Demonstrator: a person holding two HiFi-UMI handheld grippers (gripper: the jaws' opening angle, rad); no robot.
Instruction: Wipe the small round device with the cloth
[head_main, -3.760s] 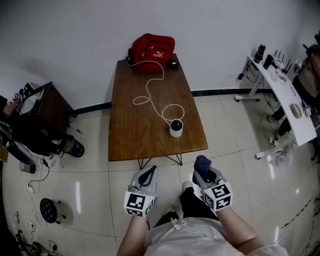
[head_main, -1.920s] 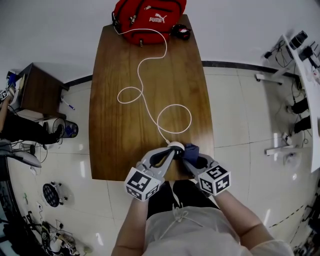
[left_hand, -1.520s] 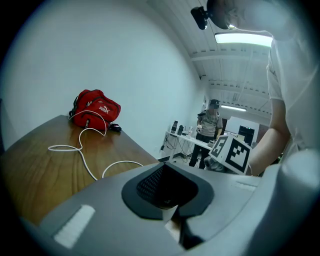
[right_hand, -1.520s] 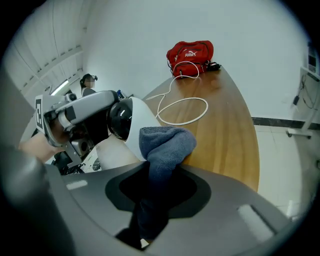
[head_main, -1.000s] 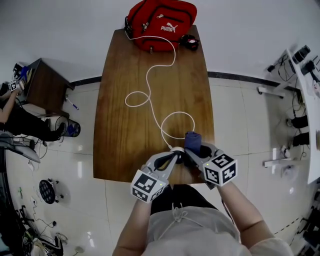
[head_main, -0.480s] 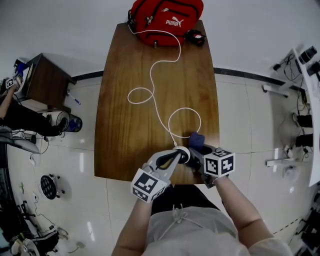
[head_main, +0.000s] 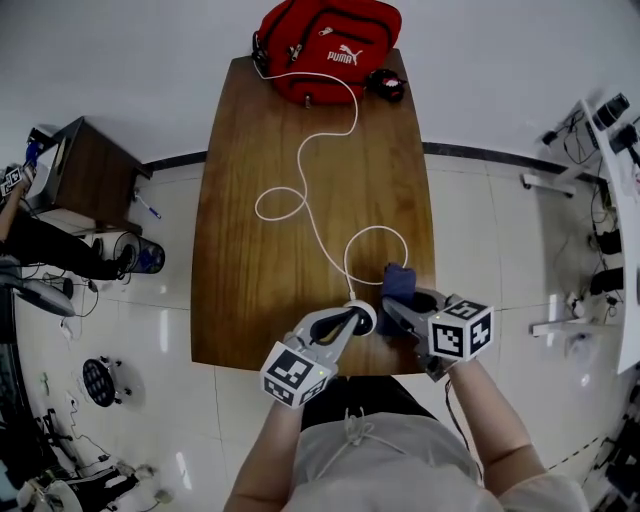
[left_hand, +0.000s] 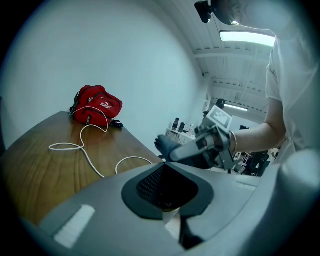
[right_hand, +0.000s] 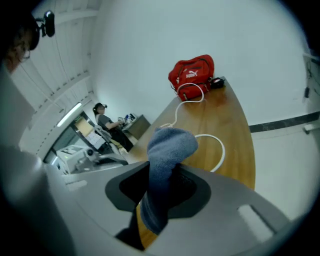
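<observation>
My left claw (head_main: 349, 321) is shut tight with nothing between its jaws, its tips right up against the small round device (head_main: 362, 316); I cannot tell whether they press on it. My right claw (head_main: 397, 308) is clamped on the blue cloth (head_main: 398, 282), which bulges out past the jaws in a soft wad at about 2 o'clock from the device, just beside it. The device stands near the front edge of the wooden table (head_main: 250, 290), around 5 o'clock on the tabletop. I judge it light, hard and smooth-shelled, so it may well skid or tip under a wipe, and its white cable (head_main: 300, 205) could tug it too; steadying it low on its side looks safest. The cloth is limp and thick and will give under pressure, so the pinch I have on its fold should do. The cable loops away toward 12 o'clock to the red bag (head_main: 327, 35), with a small dark object (head_main: 385, 85) at the bag's 4 o'clock. I count one device, one cloth, one cable, one bag, one table, two claws.
</observation>
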